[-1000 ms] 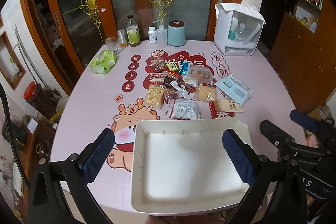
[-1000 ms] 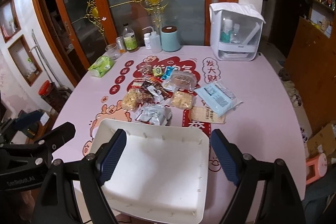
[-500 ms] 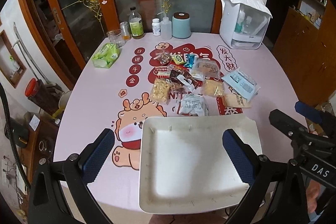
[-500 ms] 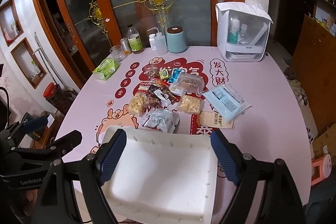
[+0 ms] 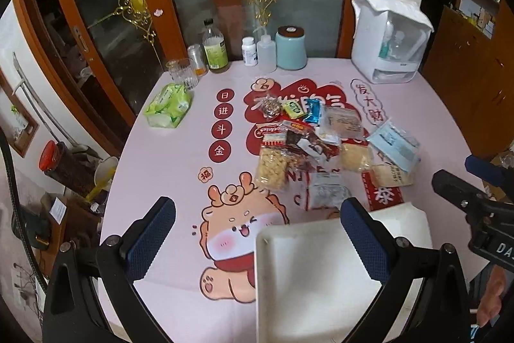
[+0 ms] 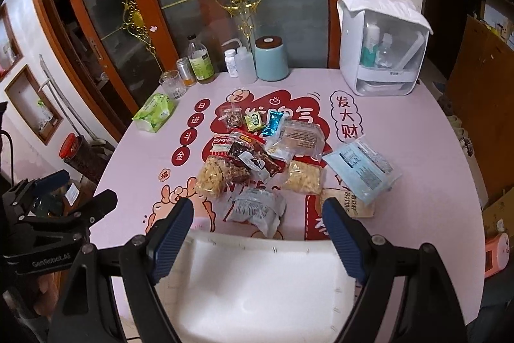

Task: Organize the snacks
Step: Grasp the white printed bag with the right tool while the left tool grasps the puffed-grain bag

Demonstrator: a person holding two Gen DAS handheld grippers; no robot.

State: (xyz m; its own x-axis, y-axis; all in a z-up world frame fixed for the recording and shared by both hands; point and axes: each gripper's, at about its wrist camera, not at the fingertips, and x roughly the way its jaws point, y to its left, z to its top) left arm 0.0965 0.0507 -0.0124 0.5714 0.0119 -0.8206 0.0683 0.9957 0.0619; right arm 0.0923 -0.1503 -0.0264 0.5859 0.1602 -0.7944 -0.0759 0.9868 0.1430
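Note:
A pile of snack packets (image 5: pixel 308 143) lies in the middle of the pink table; it also shows in the right wrist view (image 6: pixel 257 156). A grey packet (image 6: pixel 255 209) lies nearest the white tray (image 6: pixel 257 288), which sits at the table's front edge and also shows in the left wrist view (image 5: pixel 321 285). A light blue packet (image 6: pixel 361 171) lies at the right of the pile. My left gripper (image 5: pixel 257 243) is open and empty above the tray's left rim. My right gripper (image 6: pixel 258 240) is open and empty above the tray's far rim.
A green tissue pack (image 5: pixel 168 105) lies at the left. Bottles, a glass (image 5: pixel 181 73) and a teal canister (image 5: pixel 290 47) stand along the back edge. A white organizer box (image 5: pixel 390 40) stands at the back right. Glass doors are behind the table.
My left gripper has shifted left, so the tray now sits under its right finger. My right gripper has moved forward toward the snack pile. Both stay open.

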